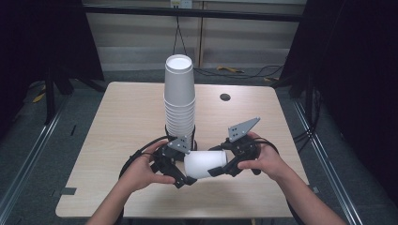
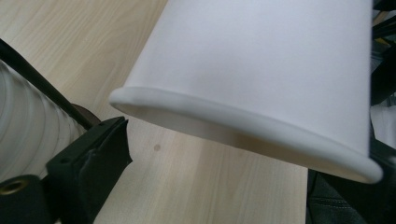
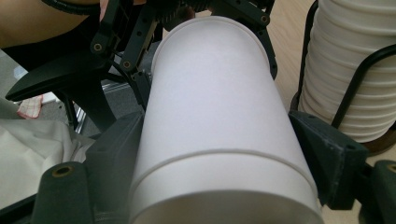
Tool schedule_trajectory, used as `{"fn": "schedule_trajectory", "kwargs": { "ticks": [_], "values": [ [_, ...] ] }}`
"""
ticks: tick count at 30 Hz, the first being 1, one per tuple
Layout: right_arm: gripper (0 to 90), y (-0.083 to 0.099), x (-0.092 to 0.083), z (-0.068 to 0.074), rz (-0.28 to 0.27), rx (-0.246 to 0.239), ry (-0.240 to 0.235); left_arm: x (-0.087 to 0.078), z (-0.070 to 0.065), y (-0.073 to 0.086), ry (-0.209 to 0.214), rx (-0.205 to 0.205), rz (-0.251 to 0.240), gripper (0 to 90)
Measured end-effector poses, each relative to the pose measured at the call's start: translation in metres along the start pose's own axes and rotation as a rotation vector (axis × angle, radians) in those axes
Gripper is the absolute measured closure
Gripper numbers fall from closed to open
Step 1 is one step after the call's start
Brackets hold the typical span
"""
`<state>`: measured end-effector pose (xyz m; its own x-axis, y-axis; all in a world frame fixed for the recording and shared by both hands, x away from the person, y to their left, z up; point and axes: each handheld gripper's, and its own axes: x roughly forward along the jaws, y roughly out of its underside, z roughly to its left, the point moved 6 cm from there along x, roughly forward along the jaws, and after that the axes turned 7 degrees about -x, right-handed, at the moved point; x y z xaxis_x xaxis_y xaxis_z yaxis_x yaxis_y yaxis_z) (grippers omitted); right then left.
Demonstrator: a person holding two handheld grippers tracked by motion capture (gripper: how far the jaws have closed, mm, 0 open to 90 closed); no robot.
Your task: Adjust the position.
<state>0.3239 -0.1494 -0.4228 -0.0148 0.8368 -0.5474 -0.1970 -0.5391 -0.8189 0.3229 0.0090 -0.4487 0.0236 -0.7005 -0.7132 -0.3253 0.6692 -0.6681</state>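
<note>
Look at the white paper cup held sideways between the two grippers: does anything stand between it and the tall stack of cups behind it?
Nothing visible does. The paper cup lies sideways, gripped at its base end by the right gripper, with the left gripper at its rim. The stack of cups stands just behind it on the table, with bare space between.
</note>
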Motion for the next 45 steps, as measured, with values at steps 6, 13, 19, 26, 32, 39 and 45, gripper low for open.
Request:
{"fn": "schedule_trajectory", "kwargs": {
  "ticks": [6, 13, 19, 26, 32, 39, 45],
  "values": [
    [21.4, -0.002, 0.001, -0.001, -0.003, 0.003, -0.004, -0.004, 0.000, 0.000, 0.007, 0.010, -0.022, 9.3],
    [20.5, 0.002, 0.003, -0.005, 0.025, -0.018, 0.034, -0.010, -0.005, -0.001, 0.057, 0.004, -0.043, 38.2],
    [21.0, 0.002, 0.006, -0.004, 0.001, 0.012, 0.004, -0.007, -0.005, -0.001, 0.011, 0.017, 0.028, 28.5],
    [21.1, -0.001, -0.002, -0.002, -0.017, 0.012, 0.003, -0.012, 0.001, -0.002, -0.001, -0.006, -0.021, 13.8],
    [21.4, -0.002, -0.001, 0.002, -0.020, -0.010, -0.021, -0.010, 0.002, -0.003, -0.005, 0.031, 0.004, 2.9],
    [21.3, -0.005, 0.001, 0.001, -0.008, -0.008, -0.020, -0.011, 0.001, -0.006, 0.006, 0.050, -0.043, 3.3],
    [21.3, -0.006, 0.003, 0.001, 0.009, -0.007, -0.028, -0.010, -0.002, -0.009, 0.009, 0.072, -0.038, 5.3]
  ]
}}
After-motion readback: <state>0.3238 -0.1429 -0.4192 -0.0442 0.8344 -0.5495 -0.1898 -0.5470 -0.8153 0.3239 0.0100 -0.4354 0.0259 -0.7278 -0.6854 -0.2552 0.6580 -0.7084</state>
